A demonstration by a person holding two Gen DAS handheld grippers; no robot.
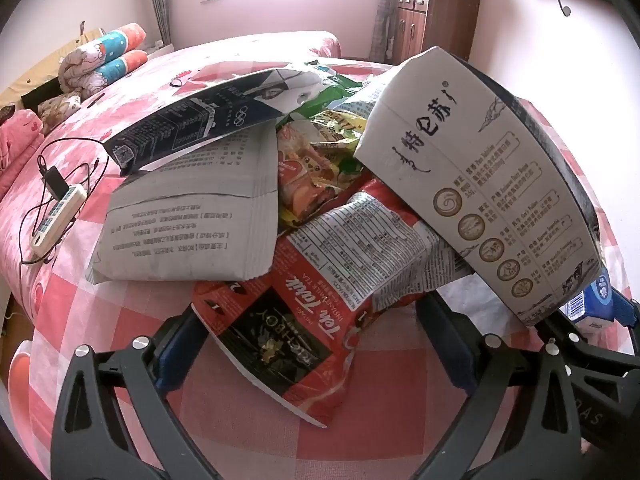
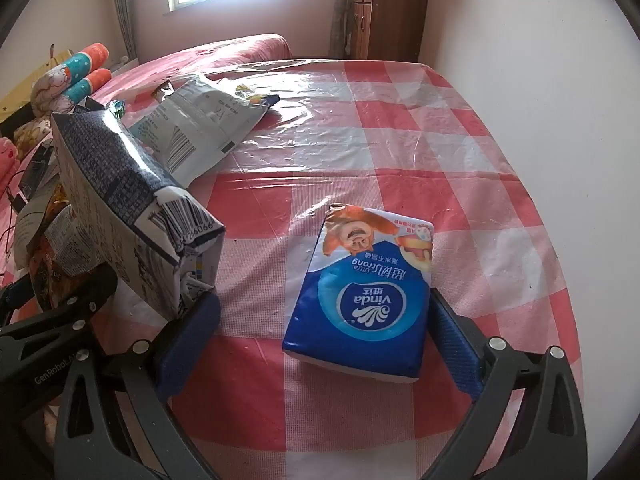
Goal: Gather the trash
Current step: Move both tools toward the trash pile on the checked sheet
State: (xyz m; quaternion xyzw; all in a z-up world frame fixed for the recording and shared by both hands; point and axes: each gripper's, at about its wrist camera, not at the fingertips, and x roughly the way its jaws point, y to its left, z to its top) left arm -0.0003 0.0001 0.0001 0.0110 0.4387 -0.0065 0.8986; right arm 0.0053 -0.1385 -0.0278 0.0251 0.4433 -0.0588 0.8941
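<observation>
A heap of trash lies on the red-checked tablecloth (image 1: 384, 380). On top are a folded newspaper (image 1: 188, 216), a red milk-tea bag (image 1: 304, 332), snack wrappers (image 1: 316, 164) and a white milk carton box (image 1: 488, 200) that leans on the heap. My left gripper (image 1: 308, 340) is open, its fingers either side of the red bag's near end. In the right wrist view my right gripper (image 2: 324, 340) is open around a blue Vinda tissue pack (image 2: 360, 300) that lies flat on the cloth. The milk carton box (image 2: 132, 208) stands just left of its left finger.
A pale flattened bag (image 2: 200, 128) lies further back on the table. Behind it is a pink bed with rolled quilts (image 1: 104, 60) and a power strip with cables (image 1: 56, 216). A brown cabinet (image 2: 388, 12) stands by the far wall. The table's edge (image 2: 560, 240) curves along the right.
</observation>
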